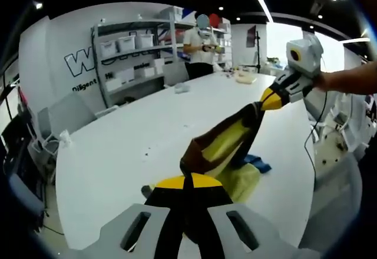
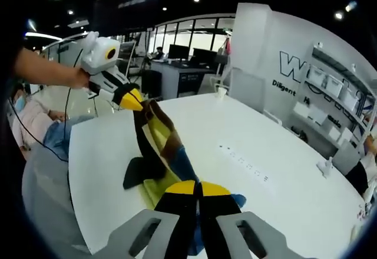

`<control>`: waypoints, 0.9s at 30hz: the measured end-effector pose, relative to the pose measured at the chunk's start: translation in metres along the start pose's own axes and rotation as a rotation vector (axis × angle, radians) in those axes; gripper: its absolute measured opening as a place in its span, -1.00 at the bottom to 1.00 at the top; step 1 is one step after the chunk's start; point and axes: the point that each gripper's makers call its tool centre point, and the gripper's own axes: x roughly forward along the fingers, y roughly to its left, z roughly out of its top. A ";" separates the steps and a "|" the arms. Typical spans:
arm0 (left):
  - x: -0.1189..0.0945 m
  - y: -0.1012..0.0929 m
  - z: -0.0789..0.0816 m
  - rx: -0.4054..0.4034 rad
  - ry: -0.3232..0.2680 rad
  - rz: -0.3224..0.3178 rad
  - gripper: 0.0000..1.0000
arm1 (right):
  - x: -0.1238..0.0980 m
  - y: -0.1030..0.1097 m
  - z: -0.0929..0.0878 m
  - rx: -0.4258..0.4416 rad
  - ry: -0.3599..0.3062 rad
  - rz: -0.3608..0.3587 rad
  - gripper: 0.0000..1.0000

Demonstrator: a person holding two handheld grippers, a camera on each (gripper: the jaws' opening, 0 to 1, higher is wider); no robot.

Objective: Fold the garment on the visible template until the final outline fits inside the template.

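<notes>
Left gripper: clamped on garment edge
Right gripper: pinching the other end
Garment: lifted, stretched between both, bottom touching white table

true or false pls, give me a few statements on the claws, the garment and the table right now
1. Both claws, the left claw and the right claw, are shut on the garment. True.
2. The garment lies flat and fully folded. False: it is lifted, stretched between the claws.
3. The table is white. True.
4. The garment is plain white. False: it shows brown, yellow and blue.
5. A person stands beyond the table. True.
</notes>
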 end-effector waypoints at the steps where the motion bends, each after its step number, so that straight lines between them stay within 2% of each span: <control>1: -0.002 -0.002 0.000 0.000 -0.003 0.000 -1.00 | -0.001 0.001 0.000 0.001 -0.002 0.000 -1.00; 16: -0.029 -0.026 -0.011 -0.043 -0.022 -0.023 -1.00 | -0.029 0.030 0.001 0.009 -0.055 0.006 -1.00; 27: -0.046 -0.038 -0.019 -0.097 -0.003 -0.056 -1.00 | -0.042 0.048 0.004 0.014 -0.072 0.026 -1.00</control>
